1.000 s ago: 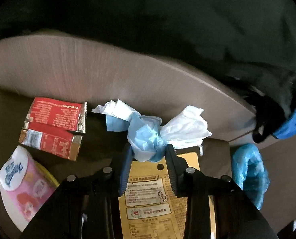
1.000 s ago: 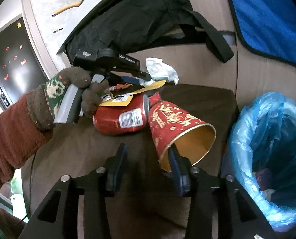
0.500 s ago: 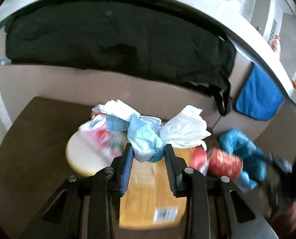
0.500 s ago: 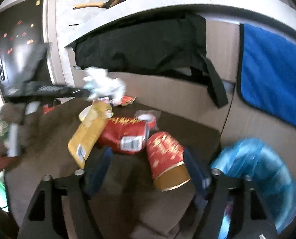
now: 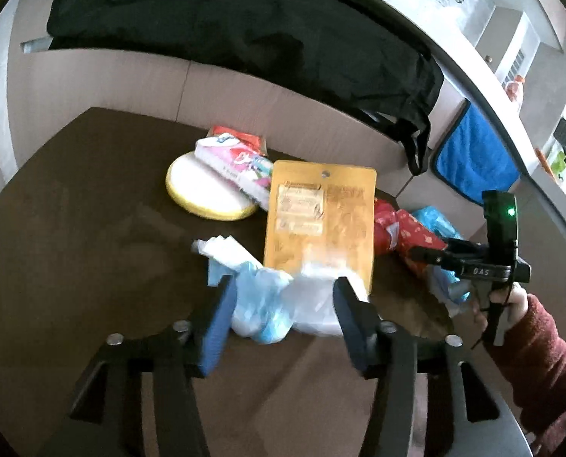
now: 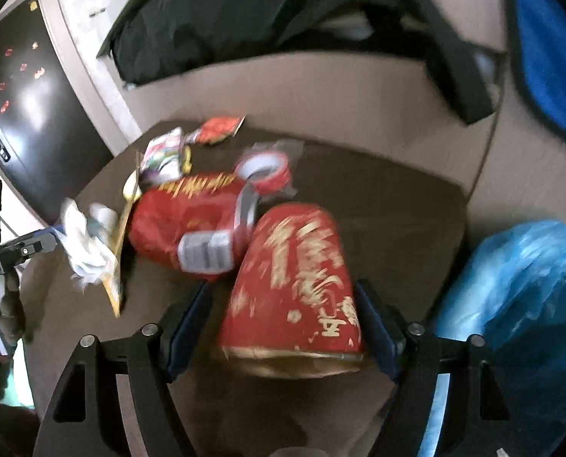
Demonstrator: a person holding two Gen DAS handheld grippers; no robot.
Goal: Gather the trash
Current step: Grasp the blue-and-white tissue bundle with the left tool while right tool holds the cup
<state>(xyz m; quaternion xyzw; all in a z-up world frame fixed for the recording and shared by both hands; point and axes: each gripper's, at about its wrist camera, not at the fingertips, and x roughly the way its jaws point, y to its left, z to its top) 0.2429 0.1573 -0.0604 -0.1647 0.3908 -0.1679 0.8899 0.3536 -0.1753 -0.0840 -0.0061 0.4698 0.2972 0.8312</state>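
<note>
My left gripper (image 5: 283, 297) is open, its jaws spread wide on either side of the crumpled blue-and-white tissue wad (image 5: 279, 304), which sits loose between them over the dark table (image 5: 73, 228); the wad also shows in the right wrist view (image 6: 88, 243). My right gripper (image 6: 283, 320) is open with its jaws on either side of the red paper cup (image 6: 298, 285), which lies on its side. A crushed red can (image 6: 191, 224) lies behind the cup. The blue trash bag (image 6: 519, 304) hangs at the right.
A yellow snack packet (image 5: 321, 224), a round yellow-rimmed lid (image 5: 202, 194), a pink wrapper (image 5: 237, 160) and a red tape roll (image 6: 267, 171) lie on the table. A black bag (image 5: 244, 26) and a blue cloth (image 5: 473, 160) hang on the wall behind.
My left gripper has opened and let go of the tissue wad after lifting it back. My right gripper opened and moved in around the red cup.
</note>
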